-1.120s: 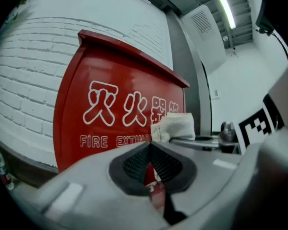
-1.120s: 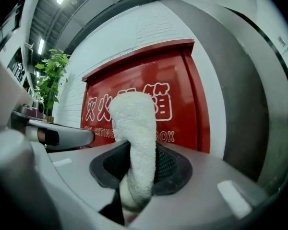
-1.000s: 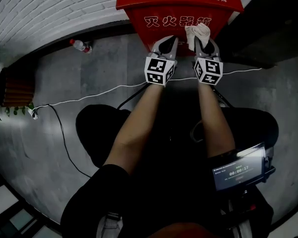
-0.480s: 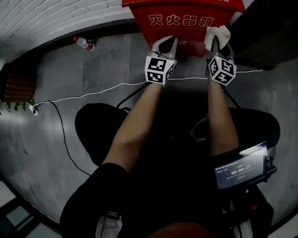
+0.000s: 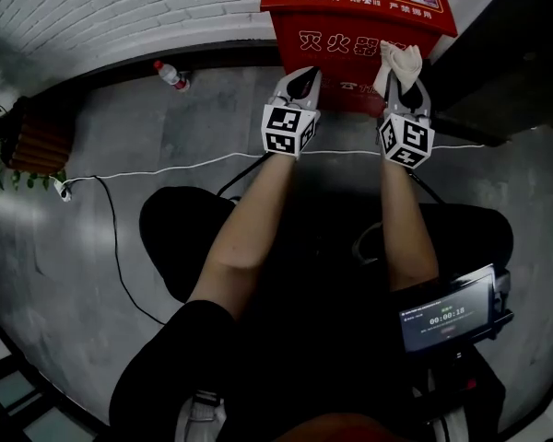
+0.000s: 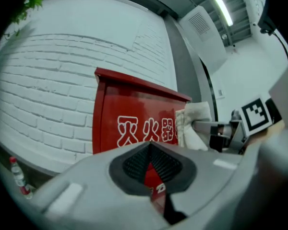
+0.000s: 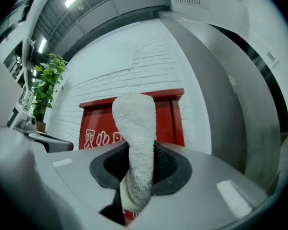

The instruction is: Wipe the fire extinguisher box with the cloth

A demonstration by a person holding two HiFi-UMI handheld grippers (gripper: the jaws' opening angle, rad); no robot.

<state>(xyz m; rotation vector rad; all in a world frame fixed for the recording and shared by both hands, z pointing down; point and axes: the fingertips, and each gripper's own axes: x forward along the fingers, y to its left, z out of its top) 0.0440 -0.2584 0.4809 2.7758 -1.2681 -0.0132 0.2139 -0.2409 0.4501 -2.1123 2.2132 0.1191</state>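
Red fire extinguisher box [image 5: 350, 12] stands on the floor at the far side, against a white brick wall [image 5: 120, 7], its front carrying white characters. Right gripper [image 5: 404, 81] is clamped on a white cloth [image 5: 398, 61]. The right gripper view shows the cloth [image 7: 134, 143] pinched between the pads and standing up past the tips in a rounded fold, with the box [image 7: 168, 119] behind it. The left gripper view shows the cloth [image 6: 194, 126] at the right end of the box front [image 6: 129, 109], apparently against the face. Left gripper [image 5: 301, 83] is just left of the right one, near the box front. Its jaws are closed to a narrow slit with nothing between them, and red shows through [image 6: 150, 163]. A plastic bottle [image 5: 170, 75] lies on the floor left of the box, and a white cable [image 5: 166, 168] runs across the floor nearer.
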